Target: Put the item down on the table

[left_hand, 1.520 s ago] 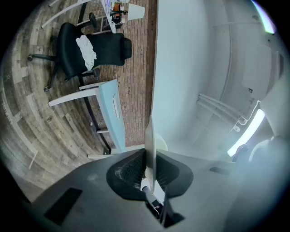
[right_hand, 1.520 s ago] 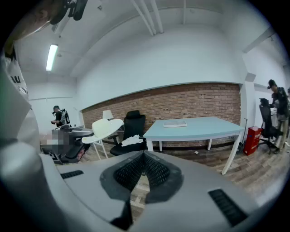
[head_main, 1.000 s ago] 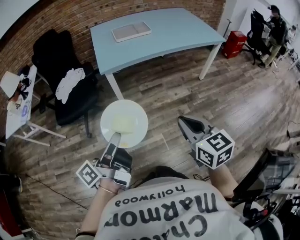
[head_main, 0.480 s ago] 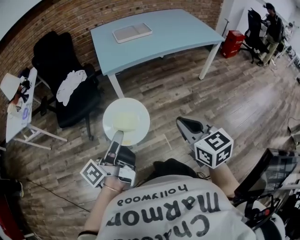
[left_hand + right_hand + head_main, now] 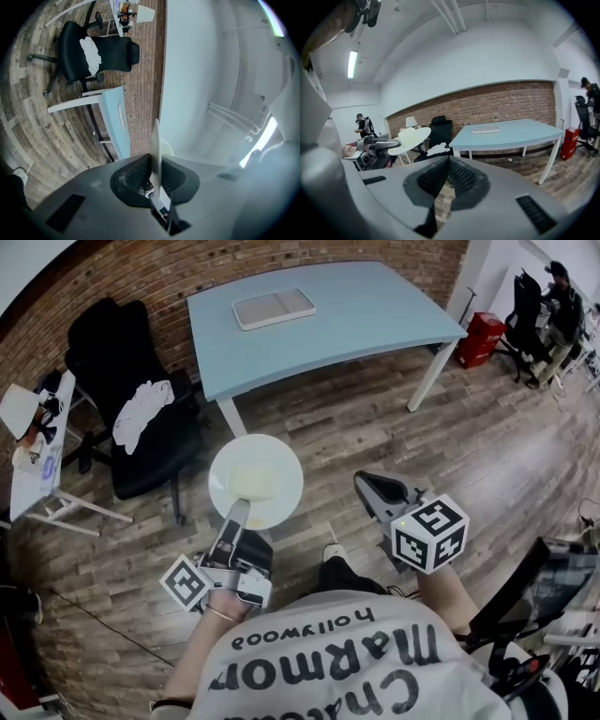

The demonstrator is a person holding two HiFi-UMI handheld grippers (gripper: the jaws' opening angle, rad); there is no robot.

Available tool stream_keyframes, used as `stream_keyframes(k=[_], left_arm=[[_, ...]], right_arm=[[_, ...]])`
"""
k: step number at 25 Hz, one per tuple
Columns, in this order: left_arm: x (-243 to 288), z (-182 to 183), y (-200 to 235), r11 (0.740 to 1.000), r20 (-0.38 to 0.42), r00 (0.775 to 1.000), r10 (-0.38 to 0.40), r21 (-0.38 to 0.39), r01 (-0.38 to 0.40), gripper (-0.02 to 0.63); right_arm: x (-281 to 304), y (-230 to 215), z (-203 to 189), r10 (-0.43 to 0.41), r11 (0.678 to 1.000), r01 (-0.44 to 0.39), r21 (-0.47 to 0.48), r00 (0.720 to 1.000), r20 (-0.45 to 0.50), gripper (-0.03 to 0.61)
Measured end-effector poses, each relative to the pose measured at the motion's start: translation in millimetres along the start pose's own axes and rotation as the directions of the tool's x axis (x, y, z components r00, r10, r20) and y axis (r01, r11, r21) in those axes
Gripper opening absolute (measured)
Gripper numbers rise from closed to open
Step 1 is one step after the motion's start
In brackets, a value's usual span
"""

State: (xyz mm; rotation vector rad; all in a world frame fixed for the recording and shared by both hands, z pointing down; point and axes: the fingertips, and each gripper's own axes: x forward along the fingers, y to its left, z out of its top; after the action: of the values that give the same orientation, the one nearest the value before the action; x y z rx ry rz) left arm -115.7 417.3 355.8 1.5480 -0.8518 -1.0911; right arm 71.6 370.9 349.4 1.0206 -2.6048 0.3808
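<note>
A round white plate (image 5: 255, 481) is carried level above the wooden floor, its near rim pinched in my left gripper (image 5: 236, 512), which is shut on it. In the left gripper view the plate (image 5: 156, 150) shows edge-on between the closed jaws of that gripper (image 5: 153, 180). The light blue table (image 5: 356, 315) stands ahead, apart from the plate. My right gripper (image 5: 367, 486) hangs to the right of the plate, shut and empty. Its own view shows the pads of my right gripper (image 5: 448, 165) meeting, with the plate (image 5: 408, 138) at left and the table (image 5: 511, 131) ahead.
A flat white tray (image 5: 274, 308) lies on the table's far side. A black office chair (image 5: 131, 418) with a white cloth stands left of the table, by a small white side table (image 5: 42, 456). A red box (image 5: 480, 338) and a person (image 5: 562, 306) are at far right.
Both grippers and the plate have been carried a little forward toward the blue table. A shoe now shows on the floor between the grippers. The grip on the plate is unchanged.
</note>
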Motion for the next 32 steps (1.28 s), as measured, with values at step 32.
stream_keyframes(k=[32], left_arm=[[170.2, -2.7, 63.5, 0.999, 0.131, 0.99, 0.046, -0.025, -0.043, 0.021]], right_arm=[[86.6, -166.6, 27.6, 0.132, 0.989, -0.138, -0.056, 0.986, -0.099, 0.009]])
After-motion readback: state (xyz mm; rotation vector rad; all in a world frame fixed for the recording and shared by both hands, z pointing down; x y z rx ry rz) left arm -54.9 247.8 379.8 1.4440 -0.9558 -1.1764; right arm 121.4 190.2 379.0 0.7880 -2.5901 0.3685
